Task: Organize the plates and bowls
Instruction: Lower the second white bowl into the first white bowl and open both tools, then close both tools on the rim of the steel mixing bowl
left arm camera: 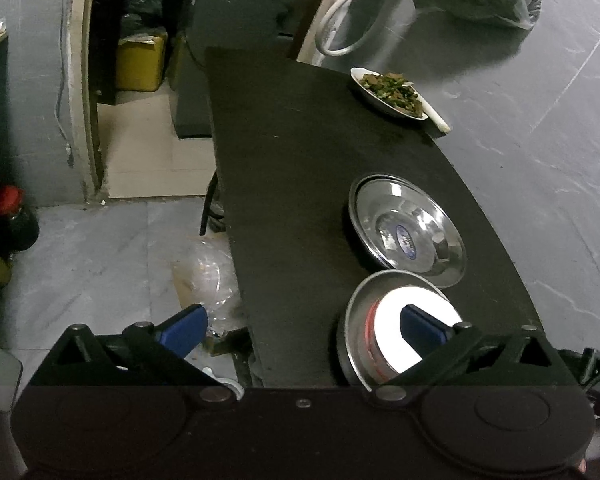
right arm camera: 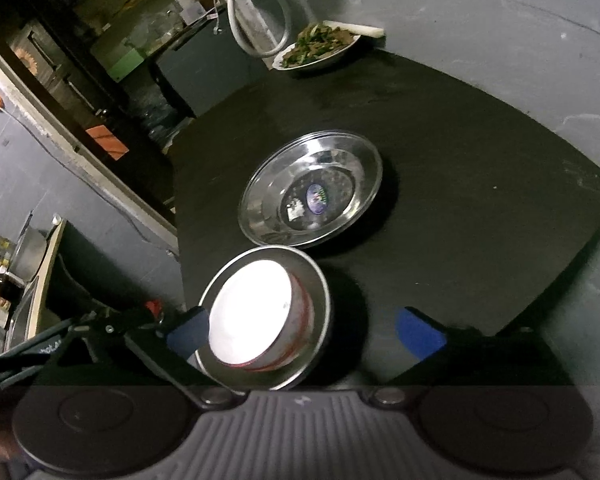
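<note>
The left gripper [left arm camera: 304, 326] stands wide open and holds nothing: its left blue pad [left arm camera: 184, 326] hangs off the table's edge over the floor, and its right pad lies in front of the white bowl [left arm camera: 416, 322]. The right gripper [right arm camera: 306, 334] is equally wide and empty, with the bowl set low between its fingers, close against the left blue pad [right arm camera: 186, 332], though contact cannot be told.

The white bowl [right arm camera: 252, 316], red-banded on its outside, sits nested in a steel bowl [right arm camera: 316, 300] at the near left edge of the black table [right arm camera: 460, 160]. Just beyond, close by the steel bowl's far rim, is a steel plate [right arm camera: 312, 188] with stickers on its base, lying flat; in the left wrist view it appears to rest on a second plate, whose rim shows at its far left side [left arm camera: 360, 184]. Well apart, at the table's far edge, a white dish of cooked greens [right arm camera: 320, 46] stands beside a white stalk-like piece [right arm camera: 360, 29]. Behind it a loop of white hose [left arm camera: 340, 28] hangs against the grey wall.
</note>
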Demonstrator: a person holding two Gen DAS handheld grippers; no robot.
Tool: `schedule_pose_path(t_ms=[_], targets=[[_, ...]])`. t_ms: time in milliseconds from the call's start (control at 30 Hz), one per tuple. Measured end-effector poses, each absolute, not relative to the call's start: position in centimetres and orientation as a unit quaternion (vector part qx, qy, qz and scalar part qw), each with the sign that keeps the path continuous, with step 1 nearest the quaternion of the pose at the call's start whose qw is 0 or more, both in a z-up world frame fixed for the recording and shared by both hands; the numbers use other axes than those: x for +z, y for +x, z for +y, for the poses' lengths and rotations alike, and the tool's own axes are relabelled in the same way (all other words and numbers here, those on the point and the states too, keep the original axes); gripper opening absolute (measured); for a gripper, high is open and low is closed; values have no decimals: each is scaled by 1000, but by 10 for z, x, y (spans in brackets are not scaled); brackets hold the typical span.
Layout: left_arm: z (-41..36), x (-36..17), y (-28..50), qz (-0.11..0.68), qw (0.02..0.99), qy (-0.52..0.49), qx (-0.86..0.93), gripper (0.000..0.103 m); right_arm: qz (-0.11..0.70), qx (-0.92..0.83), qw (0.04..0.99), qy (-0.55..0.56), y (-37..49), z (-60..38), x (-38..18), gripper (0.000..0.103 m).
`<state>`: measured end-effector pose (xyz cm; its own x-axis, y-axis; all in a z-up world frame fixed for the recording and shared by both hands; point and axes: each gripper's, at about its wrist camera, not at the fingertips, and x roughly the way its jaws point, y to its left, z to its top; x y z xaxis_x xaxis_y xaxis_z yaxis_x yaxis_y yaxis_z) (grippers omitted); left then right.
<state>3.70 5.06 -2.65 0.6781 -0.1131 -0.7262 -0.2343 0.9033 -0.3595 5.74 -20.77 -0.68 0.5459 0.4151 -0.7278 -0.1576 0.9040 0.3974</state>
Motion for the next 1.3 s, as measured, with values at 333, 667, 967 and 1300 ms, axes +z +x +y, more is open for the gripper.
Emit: schedule_pose_path(t_ms=[333, 667, 967, 1300], targets=[[53, -42, 38, 448, 873, -186, 58, 102, 440, 145, 885, 47, 57, -211, -14, 103], [45, -42, 52, 469, 865, -162, 70, 102, 458, 157, 875, 8, 81, -210, -22, 103], [42, -46, 65, 483, 858, -160, 75, 102, 470, 173, 865, -13, 102, -210, -27, 103], [37, -53, 72, 496, 852, -153, 65, 102, 484, 186, 855, -27, 113, -210, -31, 103]])
